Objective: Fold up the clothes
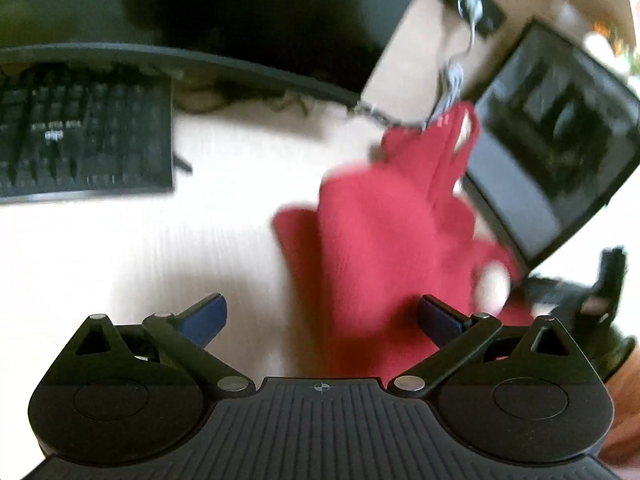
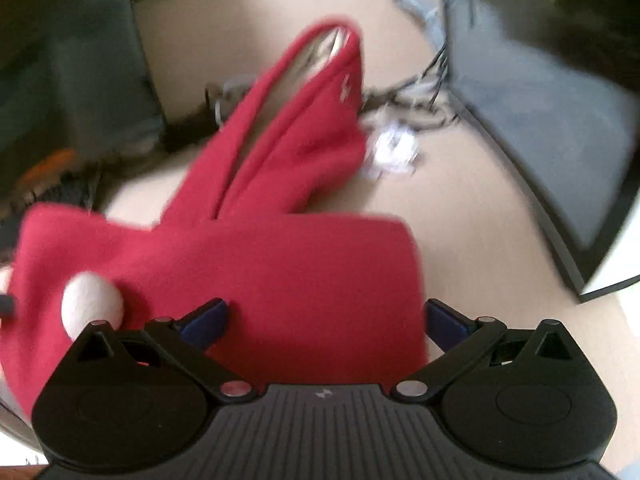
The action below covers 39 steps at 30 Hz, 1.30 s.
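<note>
Left wrist view, motion-blurred. Left gripper point(image 1: 322, 320) with both blue-padded fingers spread wide apart, nothing between them. Crumpled red knit fabric garment point(image 1: 384, 240) lies on the pale wood-grain desk top point(image 1: 160, 248), running from about 6 o'clock up toward 1 o'clock; its lower edge passes under the gap between the fingers, nearer the right-hand finger. A white round spot point(image 1: 494, 280) shows on the garment at about 4 o'clock. Black computer keyboard point(image 1: 84, 136) sits at 10 o'clock, well apart from the garment. Dark curved monitor point(image 1: 240, 12) fills 12 o'clock. A second dark-framed flat screen point(image 1: 560, 140) stands at 2 o'clock, just beside the garment's upper end. Grey cable point(image 1: 472, 4) hangs at 1 o'clock.

Right wrist view, also blurred. Right gripper point(image 2: 324, 320) with fingers wide apart, gripping nothing; the red garment point(image 2: 280, 264) lies spread beneath and ahead of them, a folded edge at 3 o'clock, two narrow parts reaching toward 12 o'clock. White pom-pom-like ball point(image 2: 94, 304) on the cloth at 9 o'clock. Tangle of cables point(image 2: 396, 112) at 1 o'clock.
</note>
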{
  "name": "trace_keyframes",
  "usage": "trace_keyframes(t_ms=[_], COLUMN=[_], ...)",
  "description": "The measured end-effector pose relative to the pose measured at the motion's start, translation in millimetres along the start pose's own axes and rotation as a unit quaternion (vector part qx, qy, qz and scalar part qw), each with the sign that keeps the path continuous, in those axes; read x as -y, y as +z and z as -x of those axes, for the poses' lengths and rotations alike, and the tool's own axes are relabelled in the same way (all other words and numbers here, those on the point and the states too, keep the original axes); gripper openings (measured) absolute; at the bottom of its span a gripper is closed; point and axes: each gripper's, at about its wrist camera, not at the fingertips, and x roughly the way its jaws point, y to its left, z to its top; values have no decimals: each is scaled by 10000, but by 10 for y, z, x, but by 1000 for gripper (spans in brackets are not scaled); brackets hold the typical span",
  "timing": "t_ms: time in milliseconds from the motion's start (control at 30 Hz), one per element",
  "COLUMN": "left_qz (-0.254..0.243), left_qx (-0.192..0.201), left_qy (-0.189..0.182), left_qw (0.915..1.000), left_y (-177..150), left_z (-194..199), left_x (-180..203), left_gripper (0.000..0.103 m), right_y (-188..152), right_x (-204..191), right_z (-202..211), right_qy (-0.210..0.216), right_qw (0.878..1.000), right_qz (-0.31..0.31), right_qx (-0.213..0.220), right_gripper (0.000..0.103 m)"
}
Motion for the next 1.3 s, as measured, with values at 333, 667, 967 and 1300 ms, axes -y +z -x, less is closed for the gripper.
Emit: trace_keyframes(t_ms=[333, 667, 967, 1300], left_qz=[-52, -1257, -797, -1232], left_qx=[500, 1163, 687, 2085], left_qy=[12, 436, 952, 856], left_qw=[9987, 9843, 9899, 9664], left_y=[-27, 570, 550, 678], left_z=[-86, -115, -814, 46], left_x=[249, 560, 149, 577], left_gripper=[49, 23, 54, 93], right_y=[-159, 319, 86, 148], right_x=[147, 170, 393, 396], right_z=[75, 166, -267, -28], right_qy=[687, -165, -598, -686], right_qw=[9963, 9961, 9974, 9957], right_qz=[-507, 491, 346, 476], right_qx=[35, 712, 185, 414], right_gripper=[37, 15, 38, 59])
